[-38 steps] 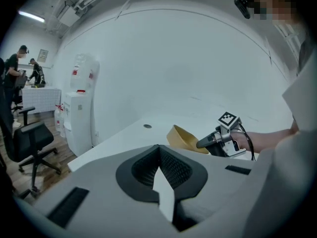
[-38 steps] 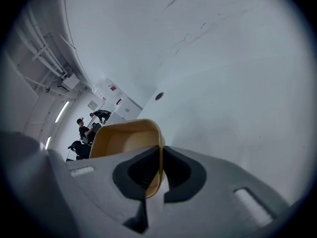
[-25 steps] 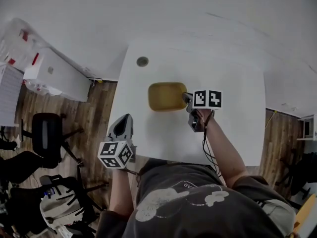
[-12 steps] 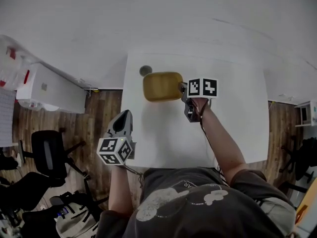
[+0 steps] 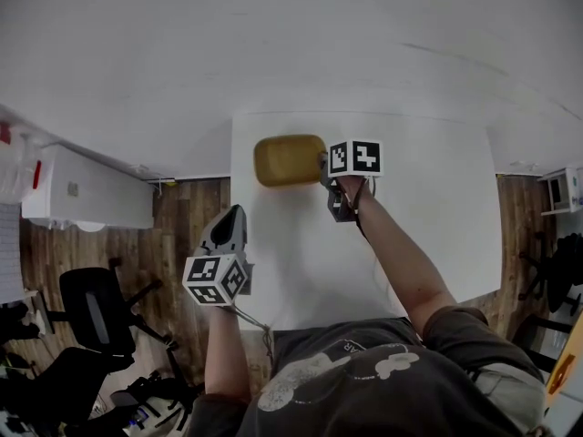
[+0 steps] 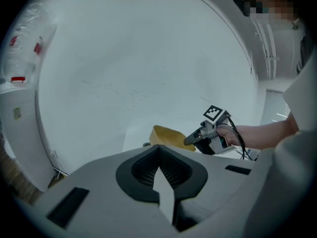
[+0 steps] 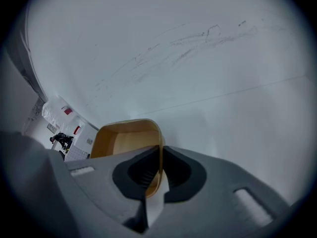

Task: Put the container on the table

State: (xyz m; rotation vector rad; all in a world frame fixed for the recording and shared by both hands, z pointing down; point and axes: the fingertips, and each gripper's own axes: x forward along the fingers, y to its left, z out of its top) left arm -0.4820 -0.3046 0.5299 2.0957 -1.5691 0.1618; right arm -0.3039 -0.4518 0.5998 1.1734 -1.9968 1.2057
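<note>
Dim, flat light; fisheye-warped edges

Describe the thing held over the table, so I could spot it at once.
Start at the white table in front of the person and look toward its far left corner. There the right gripper pinches the rim of the container, a shallow, open-topped tub with rounded corners. It is empty and mustard yellow, the only coloured thing against the white top.

the empty mustard-yellow container was upright near the table's far left corner, one wall pinched by the right gripper.
</note>
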